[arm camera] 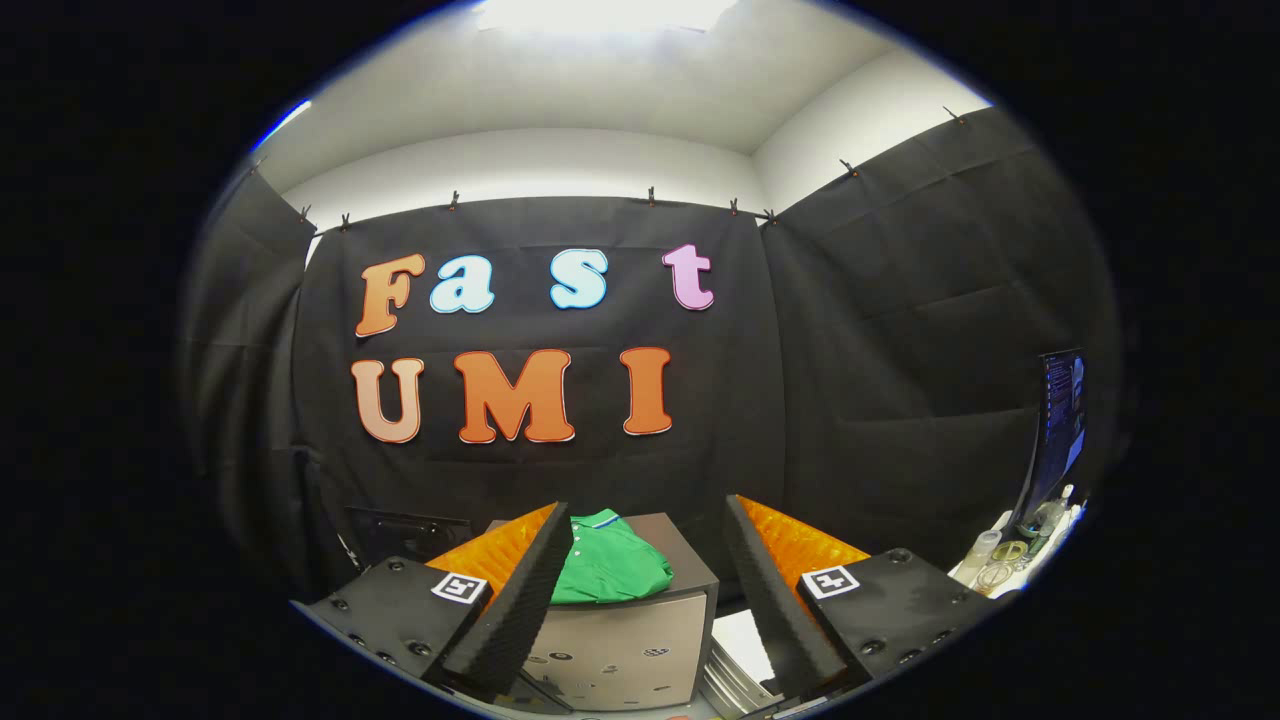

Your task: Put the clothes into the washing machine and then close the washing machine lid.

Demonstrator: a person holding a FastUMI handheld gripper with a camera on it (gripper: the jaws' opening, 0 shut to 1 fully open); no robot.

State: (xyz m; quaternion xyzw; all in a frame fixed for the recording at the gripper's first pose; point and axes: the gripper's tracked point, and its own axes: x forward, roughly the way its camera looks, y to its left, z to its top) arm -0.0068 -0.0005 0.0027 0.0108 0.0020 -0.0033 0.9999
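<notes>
Bottom of frame: gripper [648, 545] w/ fingers spread wide apart, nothing held betw. them. Left finger [520, 600] and right finger [775, 600] both have dark ribbed pads, orange behind, black mounts w/ square marker tags.

Just beyond the fingertips, lower centre: washing machine [630, 640], a grey boxy unit, seen in the gap betw. the fingers; its lower left corner is hidden behind the left finger. Lid state can't tell from this angle.

On top of the machine: green shirt [605, 570], folded, collar w/ white buttons toward the back. It sits ahead of the gripper, closer to the left finger's tip than the right, not touching either.

Lower right, beyond the right finger: bottles and jars [1000, 560] on a light surface, then a monitor [1060, 420] standing upright at right-centre.
</notes>
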